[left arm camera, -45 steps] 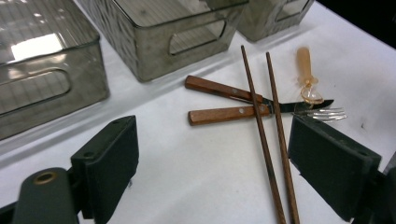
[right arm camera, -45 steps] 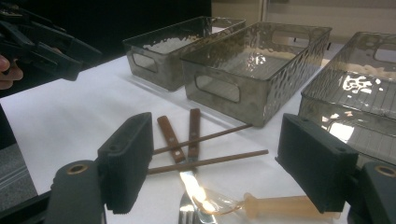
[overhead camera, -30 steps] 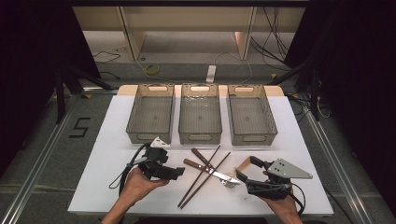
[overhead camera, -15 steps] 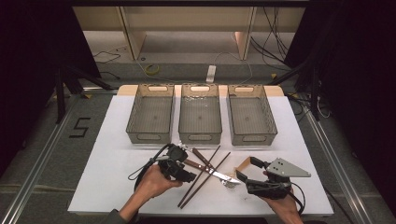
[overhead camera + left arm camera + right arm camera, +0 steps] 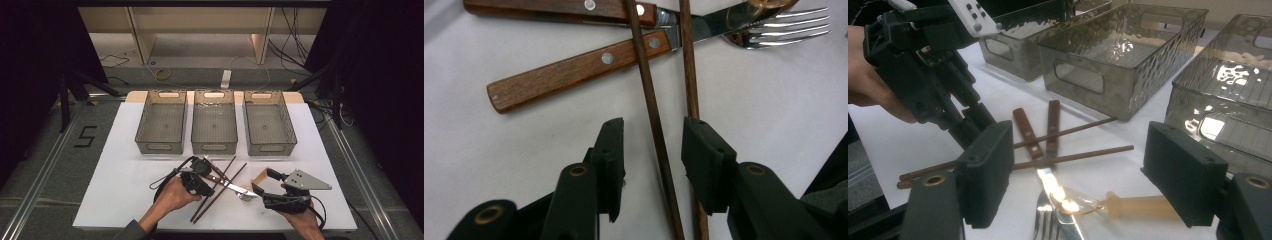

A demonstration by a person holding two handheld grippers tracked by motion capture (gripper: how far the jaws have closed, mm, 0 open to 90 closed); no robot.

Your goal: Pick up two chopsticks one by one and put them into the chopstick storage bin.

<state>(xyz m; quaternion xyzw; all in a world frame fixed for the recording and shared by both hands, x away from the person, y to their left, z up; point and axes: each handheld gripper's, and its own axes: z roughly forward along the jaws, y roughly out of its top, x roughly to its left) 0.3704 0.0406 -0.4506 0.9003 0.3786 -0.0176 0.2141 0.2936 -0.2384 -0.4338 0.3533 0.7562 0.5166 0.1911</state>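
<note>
Closure of the left tongs, just narrowing around one chopstick untouched, should be centred, excluding the second chopstick; right tongs are held open.

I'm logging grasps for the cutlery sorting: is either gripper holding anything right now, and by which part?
Nothing is held. The left gripper, whose jaws have just been closing, straddles one chopstick along its shaft, pads not touching. The right gripper is open.

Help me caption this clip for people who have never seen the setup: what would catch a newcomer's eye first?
Probably the crossed cutlery near the table's front edge: two dark chopsticks lying over a wooden-handled knife and fork. The left gripper has just been closing its jaws around one chopstick, not yet pressing on it. Behind stand three see-through bins in a row, with nothing in them.
</note>
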